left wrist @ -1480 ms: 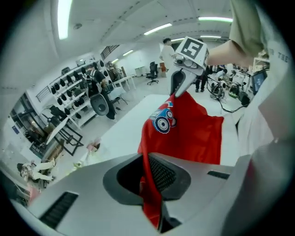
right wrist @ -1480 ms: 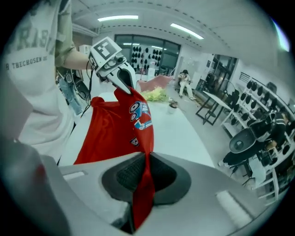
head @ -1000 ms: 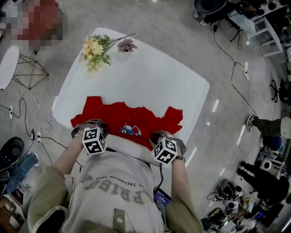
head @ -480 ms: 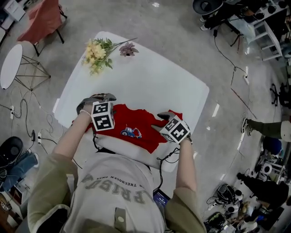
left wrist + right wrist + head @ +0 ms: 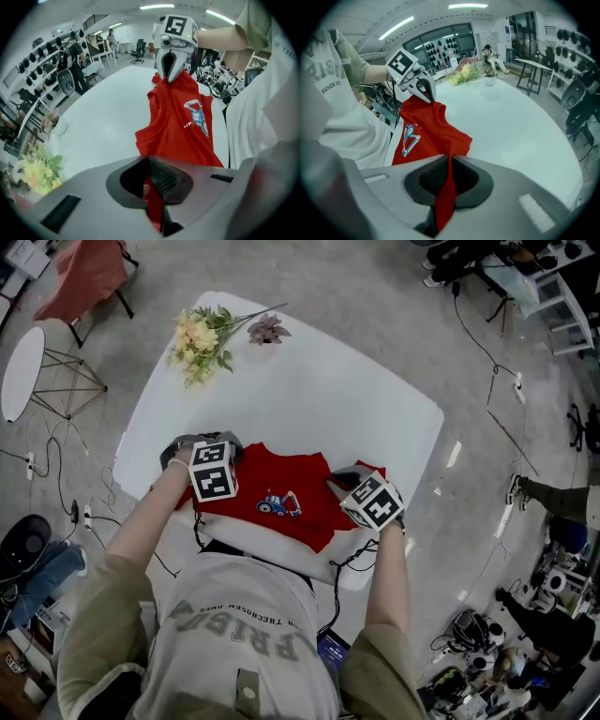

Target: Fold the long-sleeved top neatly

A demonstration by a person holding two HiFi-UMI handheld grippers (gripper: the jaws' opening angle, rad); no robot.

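Overhead head view; 2 close gripper views share red top (image 5: 309, 482).

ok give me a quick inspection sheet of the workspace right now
surface: white table, rounded corners
job's things: red top, vehicle print up, gripped at both sides
clutter: bunch of flowers on the far corner
grippers: left gripper and right gripper each shut on the red top, having just closed
cables: gripper cable hanging off the near edge; floor cable at the right
surroundings: red chair, round side table, a person's leg
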